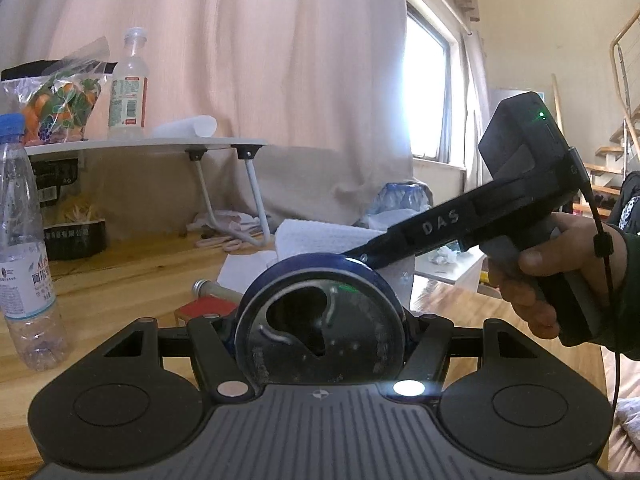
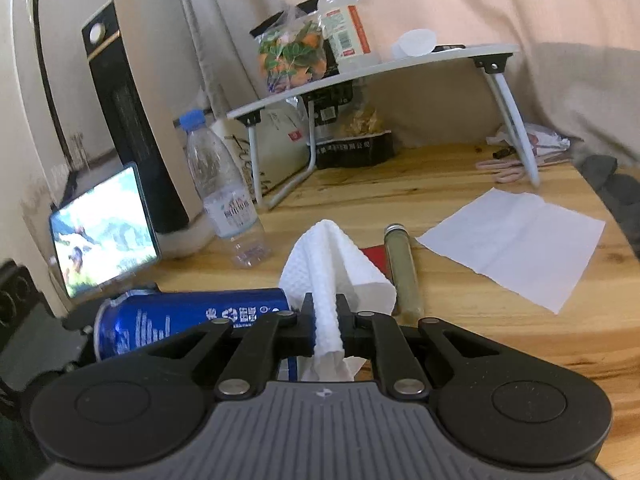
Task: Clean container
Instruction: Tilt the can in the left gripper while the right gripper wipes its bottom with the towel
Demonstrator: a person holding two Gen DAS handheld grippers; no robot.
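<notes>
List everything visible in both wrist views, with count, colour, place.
can: 1, blue, held sideways in left gripper
paper towel: 1, white, clamped in right gripper
tissue sheet: 1, white, flat on table, right
tube: 1, olive with metal cap, lying on table
water bottle: 1, clear with blue cap, upright on table
folding tray table: 1, white, at the back
snack bag: 1, clear with orange and green, on tray table
tablet: 1, screen lit, far left
wooden table: 1, light brown
left gripper: 1, black
right gripper: 1, black
</notes>
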